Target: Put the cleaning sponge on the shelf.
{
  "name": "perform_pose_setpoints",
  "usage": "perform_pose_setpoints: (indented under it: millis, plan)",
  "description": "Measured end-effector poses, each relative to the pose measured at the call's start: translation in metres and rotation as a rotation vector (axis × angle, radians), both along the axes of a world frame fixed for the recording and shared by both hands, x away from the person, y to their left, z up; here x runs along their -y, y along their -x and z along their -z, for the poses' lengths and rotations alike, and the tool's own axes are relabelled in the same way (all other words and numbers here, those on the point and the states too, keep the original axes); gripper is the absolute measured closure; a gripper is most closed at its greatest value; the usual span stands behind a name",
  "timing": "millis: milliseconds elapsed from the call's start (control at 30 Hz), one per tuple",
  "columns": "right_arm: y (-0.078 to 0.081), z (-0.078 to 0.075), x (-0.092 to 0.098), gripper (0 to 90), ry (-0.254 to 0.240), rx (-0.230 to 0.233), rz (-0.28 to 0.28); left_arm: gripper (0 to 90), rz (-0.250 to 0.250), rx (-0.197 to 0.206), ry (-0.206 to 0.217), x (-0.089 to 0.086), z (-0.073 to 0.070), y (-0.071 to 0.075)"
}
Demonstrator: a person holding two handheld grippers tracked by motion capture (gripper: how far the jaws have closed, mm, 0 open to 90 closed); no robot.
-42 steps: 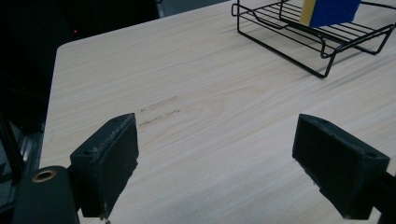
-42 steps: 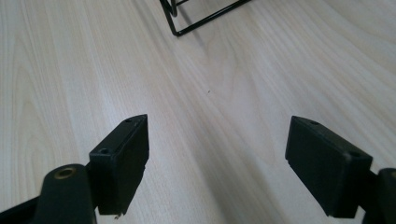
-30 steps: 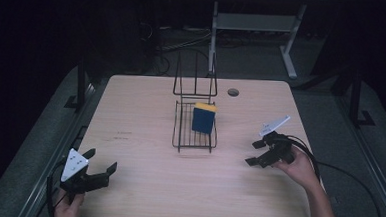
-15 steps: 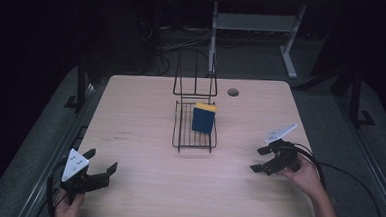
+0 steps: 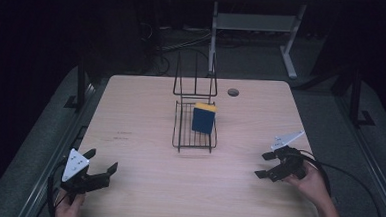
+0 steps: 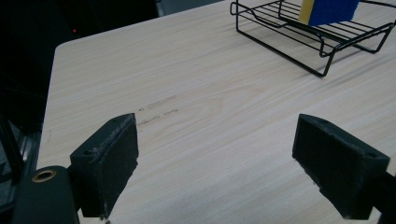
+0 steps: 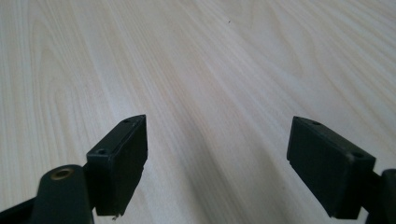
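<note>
Two hand-held grippers, both built of matte black parts. The left gripper (image 5: 100, 167) carries a pale grey three-cornered plate on top with small dark holes; the right gripper (image 5: 263, 165) has the same kind of plate. A black cable trails from each. Seen close in the gripper views, each jaw ends in a blocky black pad with small screw holes, and a brass-coloured ring sits at one jaw's base.

The high view looks forward and down over the whole table (image 5: 146, 106), while each gripper view sits low and close above the wood, the left one facing the rack (image 6: 322, 37), which it shares with the high view.
</note>
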State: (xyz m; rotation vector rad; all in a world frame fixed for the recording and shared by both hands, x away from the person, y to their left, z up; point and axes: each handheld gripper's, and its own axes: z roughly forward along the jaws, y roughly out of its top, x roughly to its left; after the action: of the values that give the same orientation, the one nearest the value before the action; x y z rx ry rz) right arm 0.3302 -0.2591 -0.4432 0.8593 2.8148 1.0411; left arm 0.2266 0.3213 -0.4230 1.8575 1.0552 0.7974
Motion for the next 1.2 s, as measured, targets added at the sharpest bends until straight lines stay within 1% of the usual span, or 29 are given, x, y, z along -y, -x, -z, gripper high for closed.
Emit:
perform_pose_setpoints:
  millis: [67,100,233,333,367,433,567,667,800,933,1033,1200]
  plan:
    - [0.003,0.000,0.002,20.2,0.001,0.007,-0.001,13.9,0.000,-0.003,0.002,0.000,0.000,0.000]
    - [0.005,0.000,0.003,20.2,0.001,0.003,0.005,13.9,-0.001,-0.002,0.003,0.000,0.000,0.000]
    - [0.009,0.001,0.006,20.4,-0.003,0.007,0.009,13.9,0.001,0.001,0.001,0.000,0.000,0.000]
    - [0.015,0.002,0.008,20.4,-0.007,0.009,0.016,13.9,0.000,-0.001,0.002,0.001,0.001,0.000]
    - [0.016,0.002,0.009,20.4,-0.010,0.012,0.010,13.9,0.000,-0.001,0.005,0.001,0.001,0.000]
    - [0.019,0.003,0.010,20.3,-0.005,0.010,0.013,13.9,0.000,-0.001,0.005,0.001,0.001,0.000]
    - [0.024,0.004,0.011,20.4,-0.010,0.017,0.010,13.9,0.001,-0.002,0.005,0.001,0.001,0.000]
    - [0.028,0.006,0.012,20.4,-0.020,0.012,0.020,13.9,0.001,-0.003,0.004,0.001,0.001,0.000]
    - [0.032,0.008,0.013,20.4,-0.014,0.013,0.019,13.9,0.001,-0.001,0.005,0.001,0.001,0.000]
    - [0.039,0.012,0.015,20.4,-0.028,0.011,0.029,13.9,0.002,-0.003,0.004,0.002,0.001,0.000]
    - [0.043,0.013,0.016,20.4,-0.027,0.014,0.030,13.9,0.001,-0.004,0.004,0.002,0.001,0.000]
    - [0.049,0.016,0.018,20.4,-0.046,0.019,0.035,13.9,0.003,-0.006,0.001,0.002,0.001,0.000]
